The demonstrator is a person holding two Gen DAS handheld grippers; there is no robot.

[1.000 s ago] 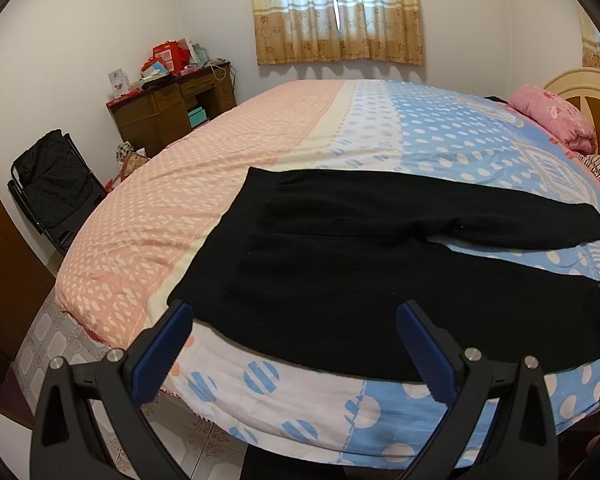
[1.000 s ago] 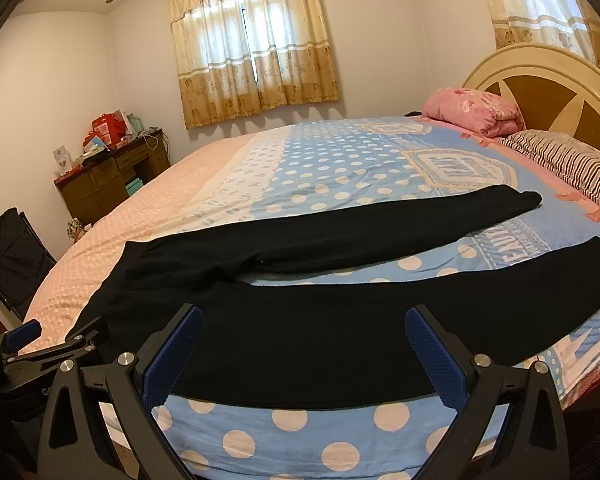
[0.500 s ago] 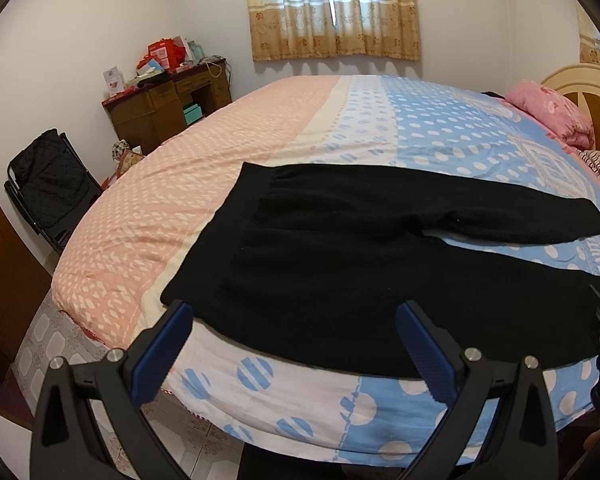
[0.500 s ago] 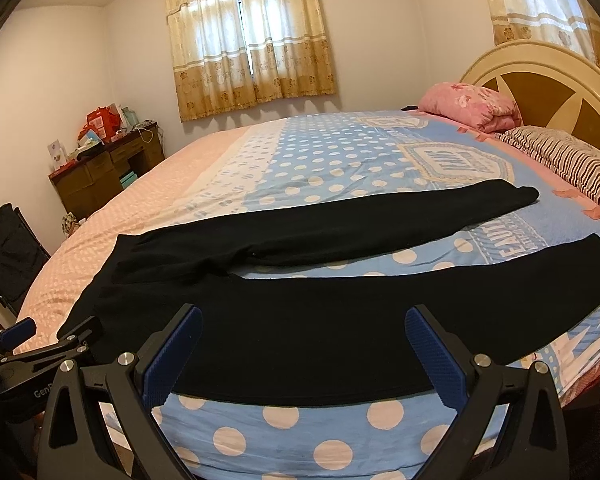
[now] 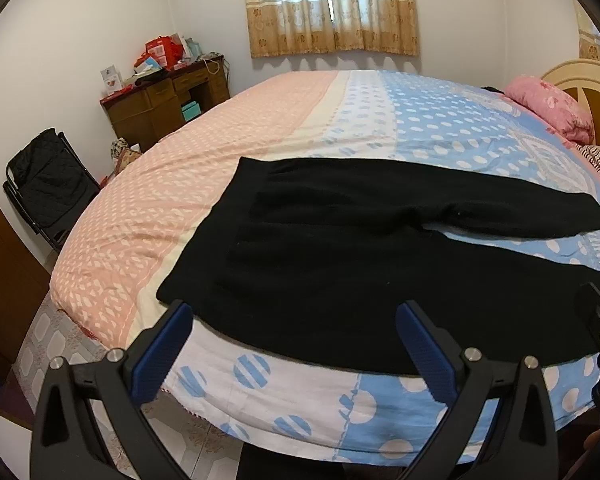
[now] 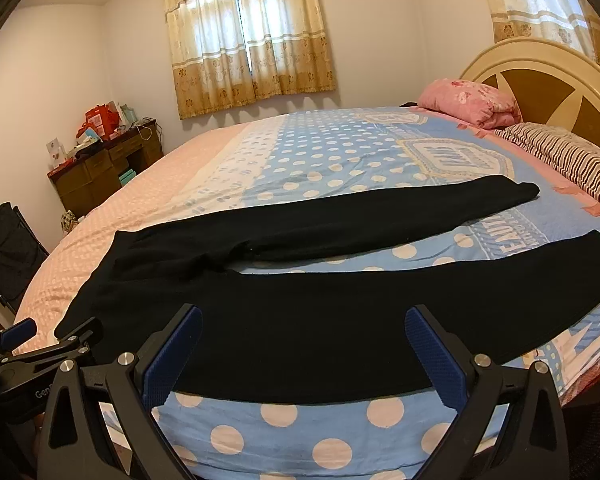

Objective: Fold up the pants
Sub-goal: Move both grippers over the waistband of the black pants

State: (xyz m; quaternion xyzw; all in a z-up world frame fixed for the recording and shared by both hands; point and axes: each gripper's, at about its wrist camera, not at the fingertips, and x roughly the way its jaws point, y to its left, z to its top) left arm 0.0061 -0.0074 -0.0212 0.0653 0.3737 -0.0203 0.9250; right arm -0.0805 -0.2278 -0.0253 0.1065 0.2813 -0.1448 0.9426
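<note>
Black pants (image 5: pixel 320 248) lie flat on the bed, waistband at the left and both legs spread apart toward the headboard on the right. In the right wrist view the pants (image 6: pixel 300 312) show a far leg and a near leg with a strip of blue sheet between them. My left gripper (image 5: pixel 292 336) hovers open over the near edge of the seat, close to the waist corner. My right gripper (image 6: pixel 302 344) hangs open over the near leg's front edge. Neither holds cloth. The left gripper (image 6: pixel 32 340) shows at the far left of the right wrist view.
The bed (image 5: pixel 204 184) has a pink and blue dotted cover. A pink pillow (image 6: pixel 472 100) and a striped pillow (image 6: pixel 568 156) lie by the headboard (image 6: pixel 548 80). A wooden desk (image 5: pixel 160 104) and a folding chair (image 5: pixel 48 184) stand beyond the bed's left side.
Both grippers have dropped slightly and edged toward the pants' near edge. The pants have not moved, and both grippers stay open.
</note>
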